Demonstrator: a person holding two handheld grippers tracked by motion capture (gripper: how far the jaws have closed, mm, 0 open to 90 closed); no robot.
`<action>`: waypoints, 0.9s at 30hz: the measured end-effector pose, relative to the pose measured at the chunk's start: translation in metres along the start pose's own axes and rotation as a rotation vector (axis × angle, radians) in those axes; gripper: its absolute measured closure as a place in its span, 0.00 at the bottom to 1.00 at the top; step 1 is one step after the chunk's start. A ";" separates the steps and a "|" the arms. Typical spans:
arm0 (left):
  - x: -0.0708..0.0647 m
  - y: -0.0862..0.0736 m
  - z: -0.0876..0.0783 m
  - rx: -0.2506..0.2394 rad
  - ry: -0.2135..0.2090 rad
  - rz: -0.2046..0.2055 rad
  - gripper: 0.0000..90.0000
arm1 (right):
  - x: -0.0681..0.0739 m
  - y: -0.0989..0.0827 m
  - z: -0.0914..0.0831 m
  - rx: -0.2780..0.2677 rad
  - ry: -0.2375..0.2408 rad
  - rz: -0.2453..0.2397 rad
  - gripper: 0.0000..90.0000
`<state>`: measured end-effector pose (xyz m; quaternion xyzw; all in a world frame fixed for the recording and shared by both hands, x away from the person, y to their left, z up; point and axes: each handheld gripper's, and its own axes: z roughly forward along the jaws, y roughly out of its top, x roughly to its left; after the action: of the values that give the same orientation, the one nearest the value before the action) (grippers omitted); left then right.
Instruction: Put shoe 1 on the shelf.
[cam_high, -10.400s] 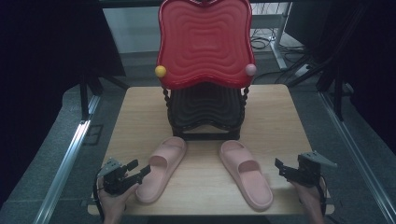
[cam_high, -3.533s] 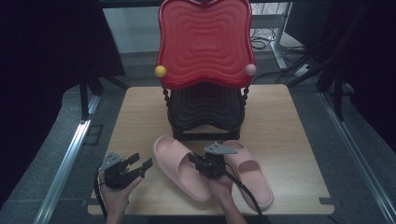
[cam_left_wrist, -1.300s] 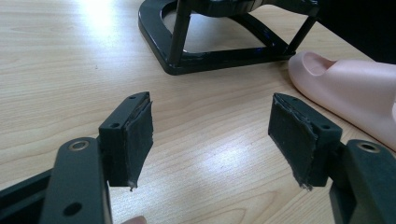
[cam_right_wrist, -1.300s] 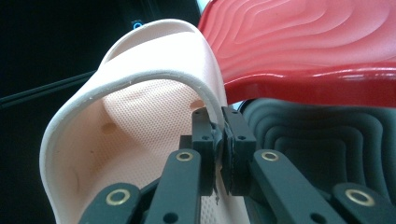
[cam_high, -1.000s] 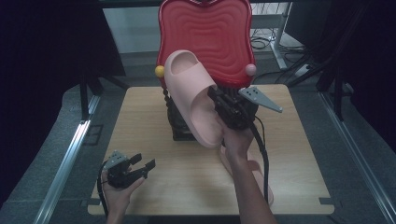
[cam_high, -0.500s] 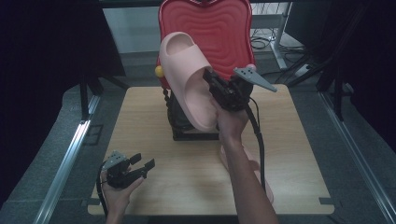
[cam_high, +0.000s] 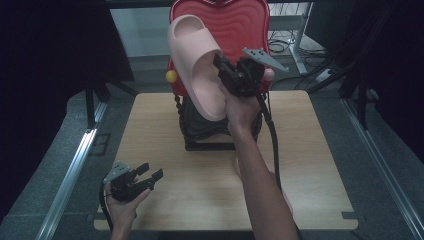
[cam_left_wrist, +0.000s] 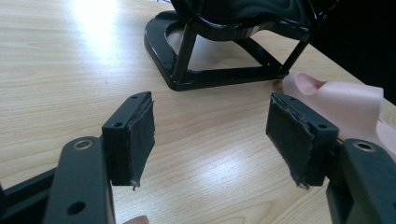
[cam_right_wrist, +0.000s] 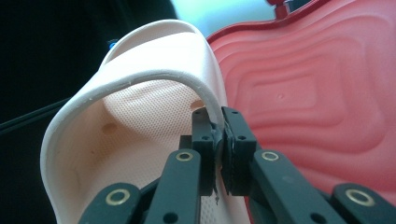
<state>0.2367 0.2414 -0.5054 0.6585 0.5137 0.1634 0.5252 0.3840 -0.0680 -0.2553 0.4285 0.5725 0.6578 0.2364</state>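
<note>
My right gripper (cam_high: 222, 67) (cam_right_wrist: 217, 154) is shut on the side rim of a pink slipper (cam_high: 197, 65) (cam_right_wrist: 140, 121), held high and nearly upright in front of the red wavy panel (cam_high: 240, 25) (cam_right_wrist: 317, 93) of the black rack (cam_high: 200, 125). A second pink slipper (cam_left_wrist: 345, 100) lies on the wooden table (cam_high: 150, 115) to the right of the rack's black base (cam_left_wrist: 210, 70); in the high view my right forearm hides most of it. Near the table's front left my left gripper (cam_high: 147, 175) (cam_left_wrist: 210, 135) stands open with nothing between its pads.
A yellow ball (cam_high: 171, 76) and a pink ball (cam_high: 269, 75) sit at the sides of the red panel. Cables trail from both grippers. Dark floor and metal rails (cam_high: 70, 180) flank the table.
My right gripper has carried the pink slipper up and a little leftward, higher in front of the red panel. The left gripper has stayed where it was.
</note>
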 end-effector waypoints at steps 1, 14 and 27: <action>0.000 0.000 0.000 0.000 0.000 0.000 0.36 | 0.000 0.002 0.002 0.000 -0.006 -0.001 0.94; 0.000 0.000 0.001 -0.007 -0.022 -0.008 0.36 | 0.004 0.026 0.047 0.004 -0.096 -0.023 0.94; 0.005 0.001 0.006 0.000 -0.035 -0.017 0.36 | 0.012 0.043 0.096 -0.017 -0.201 -0.037 0.94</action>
<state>0.2434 0.2426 -0.5081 0.6569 0.5099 0.1474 0.5355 0.4656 -0.0161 -0.2129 0.4796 0.5483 0.6118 0.3084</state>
